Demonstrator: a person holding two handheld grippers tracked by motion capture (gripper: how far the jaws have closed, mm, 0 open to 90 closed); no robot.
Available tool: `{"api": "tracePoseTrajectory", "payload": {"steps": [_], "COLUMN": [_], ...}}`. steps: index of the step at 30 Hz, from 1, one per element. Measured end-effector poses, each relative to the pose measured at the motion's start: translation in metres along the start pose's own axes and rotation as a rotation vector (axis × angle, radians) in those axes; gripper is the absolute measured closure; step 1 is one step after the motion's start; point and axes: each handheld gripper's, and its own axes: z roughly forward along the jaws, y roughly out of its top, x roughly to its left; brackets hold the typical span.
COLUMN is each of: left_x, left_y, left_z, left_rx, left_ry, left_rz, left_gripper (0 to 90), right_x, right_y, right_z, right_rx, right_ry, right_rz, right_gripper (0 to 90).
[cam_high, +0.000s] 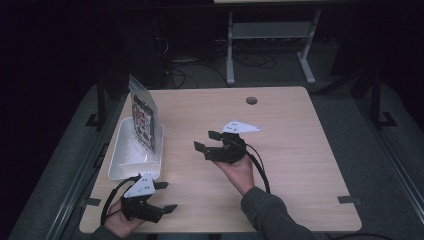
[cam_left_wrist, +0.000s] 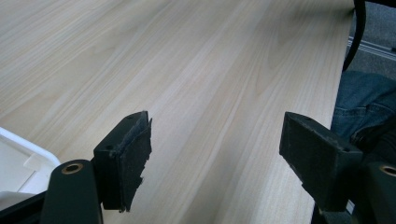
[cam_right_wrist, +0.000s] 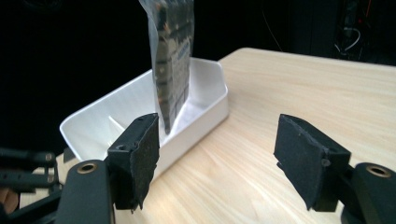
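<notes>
A white tray (cam_high: 117, 160) lies at the table's left edge, and a clear plastic bag with printed contents (cam_high: 142, 116) stands upright in its far end. The right gripper view has the same bag (cam_right_wrist: 173, 65) leaning in the tray (cam_right_wrist: 205, 119), just beyond the jaws. My right gripper (cam_high: 207, 141) hovers over the middle of the table, pointing left toward the tray, open with nothing between its jaws. My left gripper (cam_high: 166, 196) rests near the front left corner, beside the tray's near end, open and empty over bare wood (cam_left_wrist: 210, 93).
The wooden table (cam_high: 290, 150) has a round cable hole (cam_high: 251, 100) near its far edge. A cable (cam_high: 259, 167) trails from the right gripper along the forearm. Dark floor, cables and a grey desk frame (cam_high: 270, 40) lie beyond the table.
</notes>
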Motion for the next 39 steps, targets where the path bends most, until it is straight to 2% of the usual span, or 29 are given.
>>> {"api": "tracePoseTrajectory", "payload": {"steps": [12,28,39], "left_x": [0.0,-0.001,-0.002], "left_y": [0.0,0.001,0.001], "left_z": [0.001,0.001,0.002], "left_rx": [0.0,0.0,-0.001], "left_ry": [-0.002,-0.005,-0.01], "left_rz": [0.002,0.006,0.007], "left_gripper": [23.8,23.4,23.2], "right_x": [-0.019,-0.03,-0.036], "right_y": [-0.021,-0.039,-0.062], "right_z": [-0.035,-0.068,-0.089], "right_rx": [0.028,0.051,0.075], "right_ry": [-0.03,-0.048,-0.055], "right_rz": [0.027,0.043,0.055], "right_gripper": [29.2,29.2,29.2]}}
